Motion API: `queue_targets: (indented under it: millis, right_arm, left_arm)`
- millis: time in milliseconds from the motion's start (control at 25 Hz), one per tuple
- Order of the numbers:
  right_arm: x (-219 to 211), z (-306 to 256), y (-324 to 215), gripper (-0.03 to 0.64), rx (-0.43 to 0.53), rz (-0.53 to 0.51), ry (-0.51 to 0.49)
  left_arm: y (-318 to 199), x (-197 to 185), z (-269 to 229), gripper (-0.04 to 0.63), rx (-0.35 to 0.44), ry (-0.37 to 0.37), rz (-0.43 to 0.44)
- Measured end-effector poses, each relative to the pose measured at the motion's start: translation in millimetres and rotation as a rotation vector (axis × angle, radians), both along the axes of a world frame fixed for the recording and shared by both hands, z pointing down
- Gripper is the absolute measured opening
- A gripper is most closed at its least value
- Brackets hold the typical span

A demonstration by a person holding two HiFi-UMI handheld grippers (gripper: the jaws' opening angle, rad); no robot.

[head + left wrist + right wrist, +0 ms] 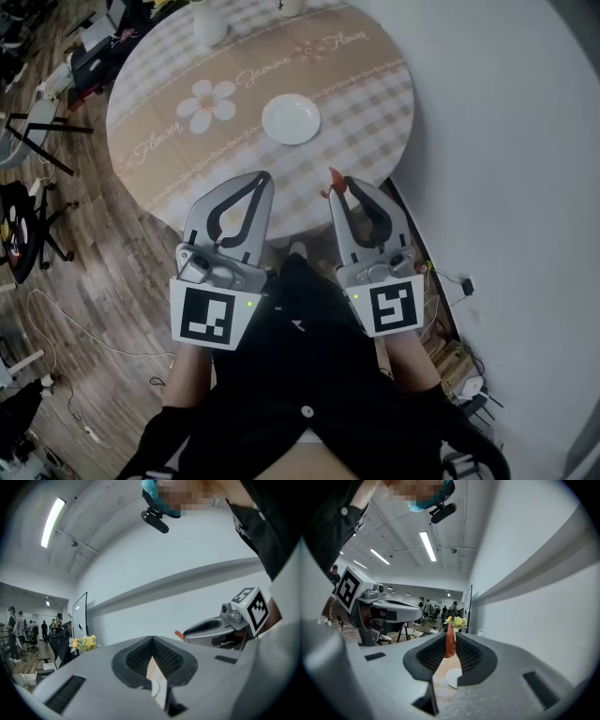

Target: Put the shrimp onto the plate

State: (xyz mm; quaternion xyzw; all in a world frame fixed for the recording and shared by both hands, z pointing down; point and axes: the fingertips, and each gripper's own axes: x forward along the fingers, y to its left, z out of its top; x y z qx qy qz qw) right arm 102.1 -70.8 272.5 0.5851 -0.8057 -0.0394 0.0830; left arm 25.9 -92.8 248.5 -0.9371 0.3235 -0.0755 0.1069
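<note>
Orange shrimp point(450, 641) held upright in right claw point(339, 186) at centre of head view, white plate point(291, 120) set on checked bench point(366, 84) in upper middle, well apart, left claw point(264, 177) pressed together, empty.

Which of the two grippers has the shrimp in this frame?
The right gripper: its jaws pinch the orange shrimp, which pokes out past their tips. The left gripper is shut on nothing.

We see a matt, printed cloth point(356, 70) covering the surface point(155, 187), and a glossy white plate point(291, 120). The left claw point(264, 175) and right claw point(341, 184) look like smooth matt grey plastic, with ribbed black pads point(429, 656). The shrimp point(450, 641) looks glossy; the floor point(103, 272) is wood.
</note>
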Motion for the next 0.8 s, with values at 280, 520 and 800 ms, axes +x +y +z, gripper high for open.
queue_targets:
  millis: [280,520,800]
  right_arm:
    - [16.5,-3.3,-12.6,0.049,0.006,-0.055,-0.012]
    - [30.5,-1.6,-19.4,0.049,0.004,-0.068,-0.012]
    - [35.6,-2.3,-31.5,0.049,0.004,-0.064,-0.022]
  left_arm:
    - [-8.7,18.6,-1.6,0.002,-0.01,0.001,-0.055]
    - [-11.9,29.1,1.6,0.002,-0.009,-0.002,-0.08]
    - [-21.9,35.0,-0.4,0.002,-0.008,-0.003,-0.079]
